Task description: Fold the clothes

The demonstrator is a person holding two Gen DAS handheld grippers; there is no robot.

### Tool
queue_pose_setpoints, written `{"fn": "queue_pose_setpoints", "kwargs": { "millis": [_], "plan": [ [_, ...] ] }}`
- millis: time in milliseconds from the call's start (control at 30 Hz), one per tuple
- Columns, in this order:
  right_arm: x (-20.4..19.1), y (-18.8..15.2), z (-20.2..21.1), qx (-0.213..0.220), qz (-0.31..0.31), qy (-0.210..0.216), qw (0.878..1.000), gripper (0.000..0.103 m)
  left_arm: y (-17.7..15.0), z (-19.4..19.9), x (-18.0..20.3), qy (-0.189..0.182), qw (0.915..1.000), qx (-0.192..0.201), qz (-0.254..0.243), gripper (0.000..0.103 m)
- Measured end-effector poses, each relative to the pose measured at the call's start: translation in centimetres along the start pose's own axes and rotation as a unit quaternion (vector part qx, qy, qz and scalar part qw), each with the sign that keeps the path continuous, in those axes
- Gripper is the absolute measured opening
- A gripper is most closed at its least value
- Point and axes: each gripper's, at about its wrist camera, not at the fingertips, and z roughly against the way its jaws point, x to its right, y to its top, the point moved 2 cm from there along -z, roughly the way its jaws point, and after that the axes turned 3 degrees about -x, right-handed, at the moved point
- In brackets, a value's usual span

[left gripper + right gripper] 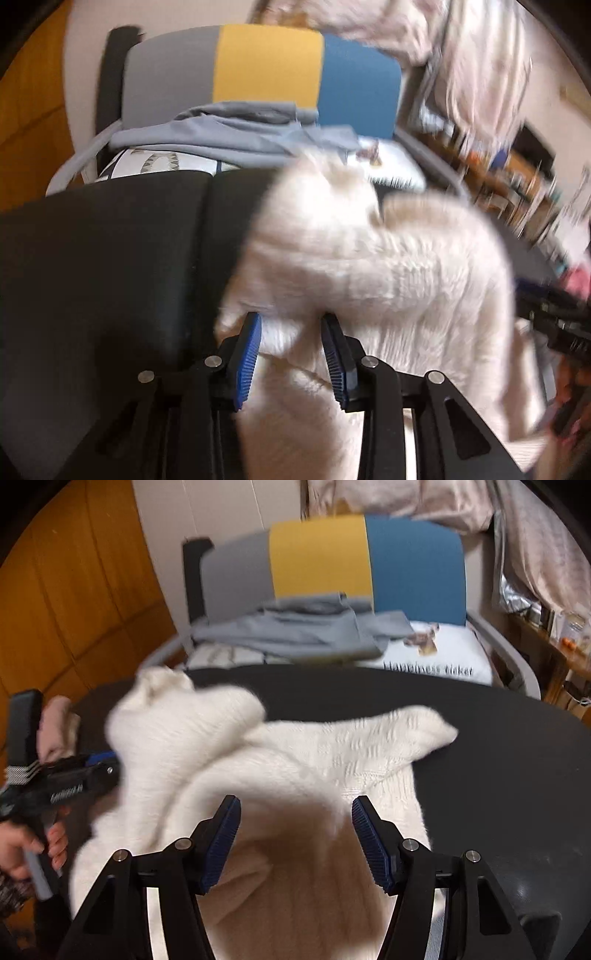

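A fluffy white sweater (369, 266) lies crumpled on a black table (110, 258). My left gripper (291, 328) is at its near edge, with the blue pads (251, 343) pressed into a thick bunch of the knit. From the right wrist view that gripper (107, 762) comes in from the left, and a fold of the sweater (295, 760) rises over it. One sleeve points right across the table (498, 757). My right gripper (295, 808) hovers open over the sweater's near part, nothing pinched between its fingers.
Behind the table stands a chair (321, 554) with a grey, yellow and blue back. On its seat are a grey garment (295, 631) and a white printed fabric (443, 653). A hand (22, 845) holds the left gripper. A pink cloth (59, 723) lies at the table's left edge. Cluttered shelves (517, 166) are on the right.
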Motion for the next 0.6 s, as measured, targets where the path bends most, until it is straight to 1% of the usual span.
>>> {"fn": "queue_pose_setpoints", "kwargs": {
  "millis": [33,100,133,167,233,267,300,367,400,433,467,500,533,567,600],
  "plan": [
    [0.0,0.0,-1.0,-0.015,0.003,0.000,1.000,0.008,-0.2,-1.0,0.8,0.021,0.9997,-0.004,-0.012,0.034],
    [0.2,0.4,-1.8,-0.030,0.004,-0.003,1.000,0.006,-0.4,-1.4,2.3,0.059,0.9974,0.008,-0.040,0.035],
    [0.3,0.9,-1.4,-0.023,0.003,-0.006,1.000,0.006,-0.3,-1.1,2.8,0.071,0.9960,0.011,-0.053,0.035],
    [0.7,1.7,0.0,0.006,0.000,-0.017,1.000,0.005,-0.2,-0.7,2.9,0.071,0.9958,0.011,-0.058,0.034],
    [2.1,3.2,2.8,0.058,-0.021,-0.046,0.997,0.005,-0.1,0.4,2.2,0.041,0.9982,0.024,-0.038,0.034],
    [3.3,3.9,4.1,0.080,-0.038,-0.071,0.994,0.000,-0.1,0.7,1.6,0.026,0.9991,0.026,-0.021,0.034],
    [4.6,4.6,4.9,0.095,-0.051,-0.107,0.988,0.000,-0.1,0.8,1.0,0.014,0.9996,0.024,-0.003,0.034],
    [6.5,5.0,4.9,0.097,-0.058,-0.160,0.981,0.000,-0.4,0.6,-0.1,0.007,0.9996,0.015,0.021,0.034],
    [7.6,4.8,3.8,0.080,-0.069,-0.162,0.981,0.000,-0.6,0.3,-0.6,0.006,0.9994,0.010,0.031,0.034],
    [8.9,4.5,2.3,0.056,-0.084,-0.152,0.983,0.000,-0.9,0.1,-1.1,0.005,0.9991,0.005,0.041,0.034],
    [9.8,3.9,0.9,0.030,-0.109,-0.103,0.988,0.001,-1.1,-0.1,-1.6,0.004,0.9987,0.000,0.051,0.034],
    [9.7,3.3,0.1,0.016,-0.128,-0.031,0.991,0.001,-1.3,-0.4,-2.1,0.003,0.9981,-0.005,0.061,0.034],
    [8.9,2.9,0.0,0.016,-0.125,0.016,0.992,0.003,-1.6,-0.6,-2.6,0.002,0.9974,-0.010,0.071,0.034],
    [7.6,2.9,0.1,0.024,-0.105,0.041,0.993,0.019,-1.8,-0.8,-3.1,0.001,0.9966,-0.016,0.081,0.034],
    [5.7,3.0,0.4,0.036,-0.068,0.048,0.996,0.039,-2.0,-1.1,-3.6,0.000,0.9956,-0.021,0.091,0.034]
  ]
}}
